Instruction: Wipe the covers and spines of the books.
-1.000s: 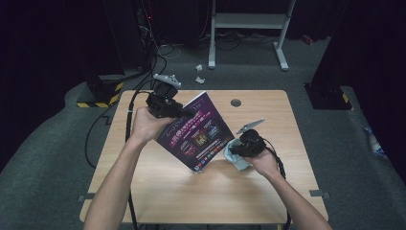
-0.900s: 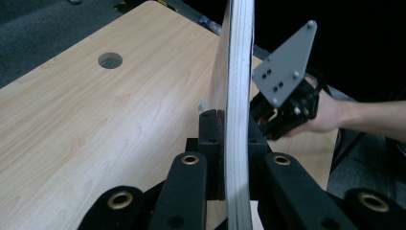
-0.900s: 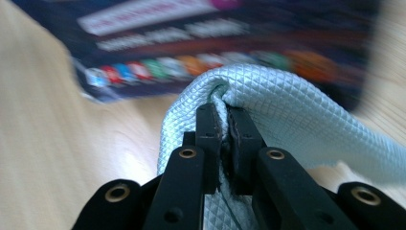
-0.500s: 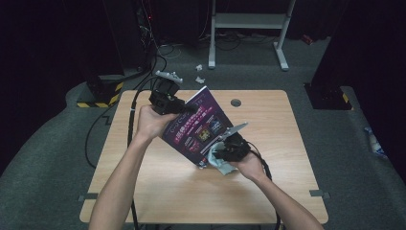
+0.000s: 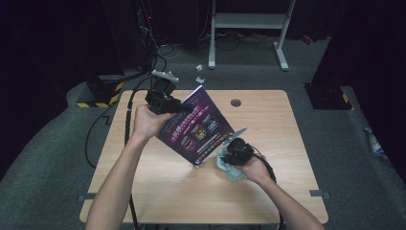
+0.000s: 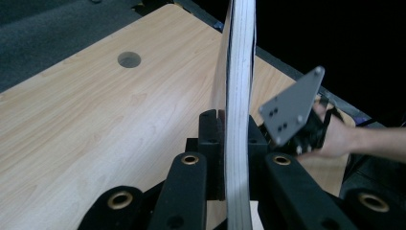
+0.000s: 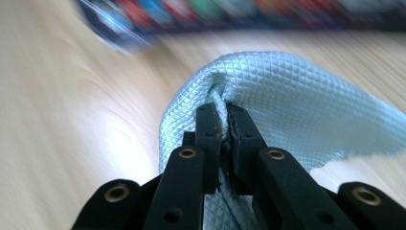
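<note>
Left gripper (image 5: 184, 109) pinching top edge of thin dark-purple booklet w/ glossy printed cover (image 5: 198, 127); jaws pressed tight on both sides of white page stack (image 6: 239, 96) in left gripper view. Booklet held up off light wooden surface (image 5: 287, 139), tilted, cover facing person, lower corner near surface approx centre. Left forearm coming in from bottom-left, angled up & fwd, wrist bent, hand (image 5: 146, 122) wrapped round gripper body, grey three-cornered plate on top, cable trailing off left edge of surface.

Right gripper (image 5: 229, 147) clamped on pale mint-green cloth w/ diamond-textured weave (image 7: 297, 105); jaws shut on a fold of it, fabric bunched between them & draping down right side. In high view cloth (image 5: 230, 167) sits under right hand (image 5: 251, 167), just beside booklet's lower-right edge; contact w/ cover can't be told. Right forearm entering from bottom-right, angled toward centre, hand low, close to surface. Booklet's bottom edge blurred across top of right gripper view.

Round grey hole (image 5: 235, 102) in surface behind booklet.
</note>
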Demonstrator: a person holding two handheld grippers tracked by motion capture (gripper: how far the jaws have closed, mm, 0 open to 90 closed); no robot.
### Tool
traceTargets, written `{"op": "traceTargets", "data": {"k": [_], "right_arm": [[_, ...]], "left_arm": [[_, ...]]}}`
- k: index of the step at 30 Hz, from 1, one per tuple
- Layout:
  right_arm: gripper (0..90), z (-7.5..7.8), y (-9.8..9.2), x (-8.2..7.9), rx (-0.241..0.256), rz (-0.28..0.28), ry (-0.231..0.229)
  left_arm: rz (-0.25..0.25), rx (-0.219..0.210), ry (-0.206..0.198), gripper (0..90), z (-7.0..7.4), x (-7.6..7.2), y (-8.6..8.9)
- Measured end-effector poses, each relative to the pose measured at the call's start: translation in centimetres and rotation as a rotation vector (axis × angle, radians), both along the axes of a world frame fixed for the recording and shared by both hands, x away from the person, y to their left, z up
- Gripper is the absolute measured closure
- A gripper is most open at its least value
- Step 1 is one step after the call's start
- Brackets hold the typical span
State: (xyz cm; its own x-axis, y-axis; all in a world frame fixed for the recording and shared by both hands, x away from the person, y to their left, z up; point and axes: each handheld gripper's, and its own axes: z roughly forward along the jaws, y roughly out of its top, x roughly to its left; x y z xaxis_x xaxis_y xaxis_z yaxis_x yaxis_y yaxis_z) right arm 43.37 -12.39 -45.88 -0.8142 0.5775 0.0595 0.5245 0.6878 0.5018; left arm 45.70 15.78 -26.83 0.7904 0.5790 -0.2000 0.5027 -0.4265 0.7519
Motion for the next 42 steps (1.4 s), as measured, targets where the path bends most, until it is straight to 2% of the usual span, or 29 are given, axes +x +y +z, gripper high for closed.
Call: {"op": "traceTargets", "data": {"k": [2, 4, 7, 11, 15, 18, 22, 28, 35, 42], "right_arm": [[84.1, 0.3, -1.2, -0.1, -0.006, -0.016, 0.0], [83.6, 0.3, -2.0, -0.7, -0.011, -0.008, -0.002], [83.1, -0.2, -2.6, -1.5, -0.008, 0.004, 0.003], [80.0, -0.6, -3.0, -2.1, 0.006, 0.006, 0.005], [71.4, 0.4, -3.4, -2.4, 0.017, 0.003, -0.013], [66.5, 1.2, -3.5, -2.8, 0.019, 0.025, -0.057], [61.4, 2.0, -4.1, -2.8, 0.038, 0.022, -0.075], [57.3, 3.5, -5.1, -2.0, 0.058, 0.013, -0.124], [55.5, 5.1, -6.1, -0.8, 0.103, -0.014, -0.183], [54.4, 5.9, -6.6, 0.4, 0.12, -0.029, -0.171]], "left_arm": [[-0.001, 0.0, -0.007, 83.5, 0.1, -0.1, 0.2], [-0.003, -0.001, -0.006, 83.6, 0.1, 0.1, 0.2], [-0.004, 0.01, 0.006, 83.6, 0.0, 0.4, 0.0], [-0.013, 0.039, -0.007, 83.6, 0.3, 0.5, -0.6], [-0.024, 0.034, -0.003, 83.6, 0.4, 0.6, -0.7], [-0.035, 0.045, 0.004, 83.7, 0.4, 0.7, -0.9], [-0.039, 0.069, -0.005, 83.6, 0.3, 0.8, -1.0], [-0.063, 0.075, -0.009, 83.6, 0.5, 0.2, -1.3], [-0.094, 0.079, 0.004, 83.6, 0.3, 0.4, -2.0], [-0.115, 0.081, 0.018, 83.6, 0.0, 0.7, -2.5]]}}
